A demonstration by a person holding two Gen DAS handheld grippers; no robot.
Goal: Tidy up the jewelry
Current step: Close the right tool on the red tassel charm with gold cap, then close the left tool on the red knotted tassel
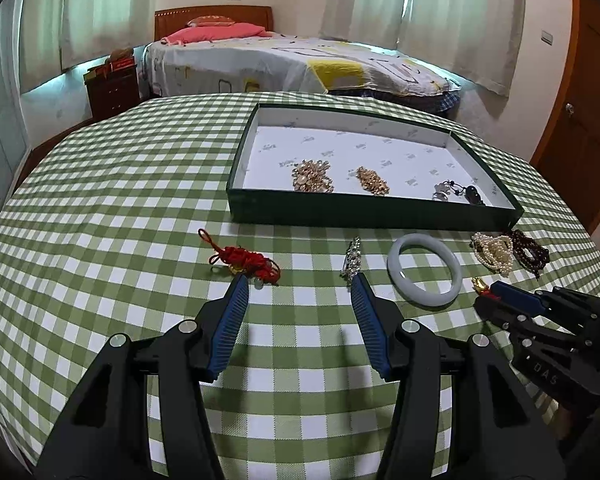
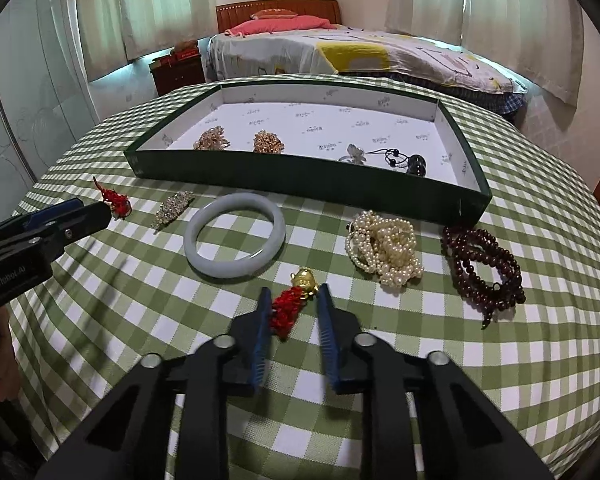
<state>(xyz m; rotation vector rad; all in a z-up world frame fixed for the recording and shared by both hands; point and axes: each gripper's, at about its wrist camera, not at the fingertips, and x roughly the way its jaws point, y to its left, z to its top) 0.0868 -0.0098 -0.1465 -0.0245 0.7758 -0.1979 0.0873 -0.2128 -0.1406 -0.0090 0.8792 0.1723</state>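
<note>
My right gripper (image 2: 294, 290) is shut on a red tassel charm with a gold head (image 2: 305, 280) that lies on the checked cloth. Its left pad sits against the tassel and its right pad against the gold head. My left gripper (image 1: 299, 280) stands open just above the cloth. One tip is beside a red knotted cord (image 1: 248, 260), the other at the near end of a rhinestone clip (image 1: 353, 256), and nothing lies between them. A pale jade bangle (image 2: 236, 201), a pearl heap (image 2: 386, 248) and dark red beads (image 2: 484, 268) lie before the green tray (image 2: 300, 178).
The tray holds two gold brooches (image 1: 312, 176), a silver piece and a dark bead cord (image 1: 470, 192). The round table drops away on every side. A bed (image 1: 300, 60) and a nightstand stand behind it. A hand (image 2: 0, 364) holds the left tool.
</note>
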